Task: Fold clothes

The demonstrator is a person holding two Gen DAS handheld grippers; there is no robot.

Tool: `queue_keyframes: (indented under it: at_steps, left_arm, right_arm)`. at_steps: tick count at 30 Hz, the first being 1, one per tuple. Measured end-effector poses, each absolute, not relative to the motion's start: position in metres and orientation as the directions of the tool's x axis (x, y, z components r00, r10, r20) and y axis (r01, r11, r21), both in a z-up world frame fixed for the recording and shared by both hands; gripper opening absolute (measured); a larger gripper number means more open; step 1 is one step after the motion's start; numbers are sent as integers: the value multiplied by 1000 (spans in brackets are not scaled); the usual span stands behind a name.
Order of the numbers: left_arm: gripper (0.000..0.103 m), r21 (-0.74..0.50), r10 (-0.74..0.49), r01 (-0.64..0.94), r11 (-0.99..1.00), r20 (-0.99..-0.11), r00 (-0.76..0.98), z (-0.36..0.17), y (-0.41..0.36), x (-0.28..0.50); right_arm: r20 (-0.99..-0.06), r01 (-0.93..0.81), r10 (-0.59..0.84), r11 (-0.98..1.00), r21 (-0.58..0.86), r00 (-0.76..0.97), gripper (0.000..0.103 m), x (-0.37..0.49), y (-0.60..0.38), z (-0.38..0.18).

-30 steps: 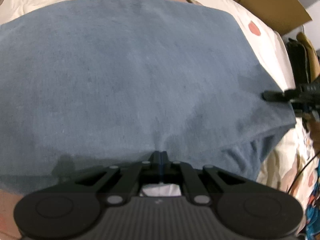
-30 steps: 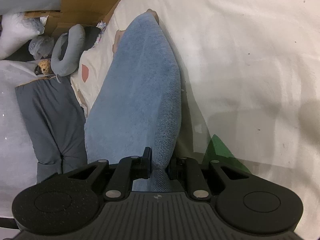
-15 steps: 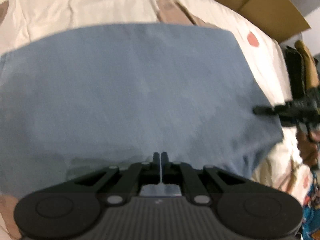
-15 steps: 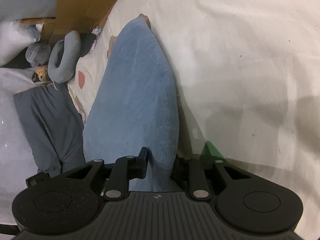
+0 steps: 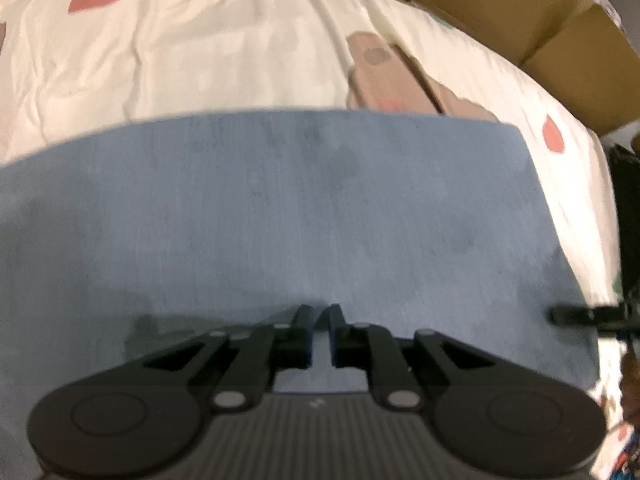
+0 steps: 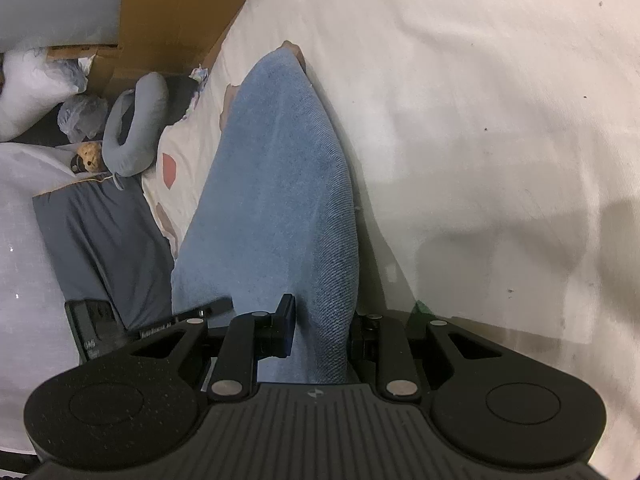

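A blue cloth [image 5: 300,208] lies spread flat on the cream patterned sheet [image 5: 200,40]. My left gripper [image 5: 320,320] hovers over its near edge, fingers a small gap apart with nothing pinched. In the right wrist view the same blue cloth [image 6: 280,168] rises as a long folded ridge. That ridge runs between the fingers of my right gripper [image 6: 324,320], which stand apart; the right finger is mostly hidden behind the fabric. The right gripper's tip [image 5: 560,314] shows at the cloth's right edge in the left wrist view. The left gripper's tip [image 6: 200,312] shows beside the cloth in the right wrist view.
Cardboard boxes [image 5: 520,20] line the far side of the bed. A grey neck pillow [image 6: 132,120], a dark grey cushion [image 6: 100,232] and white bags [image 6: 28,96] lie to the left. A plain white sheet [image 6: 480,120] stretches to the right.
My left gripper's fingers have parted and let go of the cloth's edge, and the cloth now lies flatter. My right gripper's fingers have spread wider around the fold.
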State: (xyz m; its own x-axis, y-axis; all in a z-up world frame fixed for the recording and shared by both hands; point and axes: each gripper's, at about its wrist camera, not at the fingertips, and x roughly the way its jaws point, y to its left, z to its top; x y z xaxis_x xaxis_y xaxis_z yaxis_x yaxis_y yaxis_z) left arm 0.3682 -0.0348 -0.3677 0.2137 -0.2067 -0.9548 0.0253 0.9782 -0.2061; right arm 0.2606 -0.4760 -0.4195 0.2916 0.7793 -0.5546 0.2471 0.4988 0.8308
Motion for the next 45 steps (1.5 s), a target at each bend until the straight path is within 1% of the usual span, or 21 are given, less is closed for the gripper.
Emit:
queue_keyframes:
  at_steps: [8,14,21,24,25,26,27,29,30,32,33,34,36,38,39,40,41,42,45]
  left_arm:
    - [7,-193,-191,19,981,-949,252,-367,-41,415]
    - [7,-191,-175,-30,981,-943,284,-373,-40,444]
    - [7,-198,-167,-65,978,-930,327,-381,-41,458]
    - [4,-207,-168,-85,975,-930,328,-387,-39,462]
    - [3,-213,-172,-93,973,-929,328,-388,-37,461]
    - [3,-217,-175,-97,971,-928,328,-388,-36,461]
    - [3,-217,-176,-93,972,-929,327,-387,-36,460]
    - [3,-216,-178,-85,973,-929,323,-384,-37,457]
    - [4,-213,-176,-83,974,-930,322,-382,-36,455]
    - [17,-209,-169,-86,974,-927,334,-374,-33,447]
    - [27,-206,-165,-86,975,-926,341,-369,-31,443]
    - [31,-204,-164,-80,976,-923,347,-363,-28,440]
    - [32,-199,-162,-69,977,-919,359,-353,-22,432]
    - [35,-205,-164,-72,976,-913,373,-341,-11,424]
    - [40,-208,-163,-80,975,-910,381,-336,-5,420]
    - [48,-209,-160,-89,974,-908,387,-330,2,415]
    - [51,-210,-156,-99,973,-906,394,-325,10,411]
    - [53,-211,-152,-108,972,-904,400,-320,17,406]
    - [54,-218,-146,-134,967,-900,411,-305,37,390]
  right_arm:
    - [-543,247,779,485,839,313,24,261,-476,-419]
    - [-530,235,779,475,848,335,24,257,-476,-419]
    - [-519,240,778,461,855,355,25,255,-476,-419]
    - [-516,234,778,461,856,357,25,254,-475,-418]
    - [-522,232,775,468,853,358,25,254,-475,-417]
    - [-530,230,769,478,848,358,20,254,-474,-416]
    - [-540,229,762,489,842,357,13,253,-474,-415]
    - [-548,232,756,497,836,357,11,253,-473,-413]
    - [-553,232,752,502,833,357,9,254,-473,-411]
    - [-569,224,741,524,822,356,8,254,-469,-405]
    - [-576,217,736,534,817,357,8,255,-467,-400]
    - [-583,210,730,545,812,357,7,255,-465,-395]
    - [-602,198,717,571,797,352,7,256,-459,-381]
    - [-620,185,703,597,781,348,7,257,-452,-367]
    - [-629,172,696,611,772,346,6,258,-447,-357]
    - [-634,159,692,622,766,345,6,259,-442,-347]
    - [-639,146,688,633,760,344,6,260,-437,-338]
    - [-646,134,683,645,752,339,6,262,-432,-329]
    - [-671,89,667,684,724,324,6,266,-413,-303]
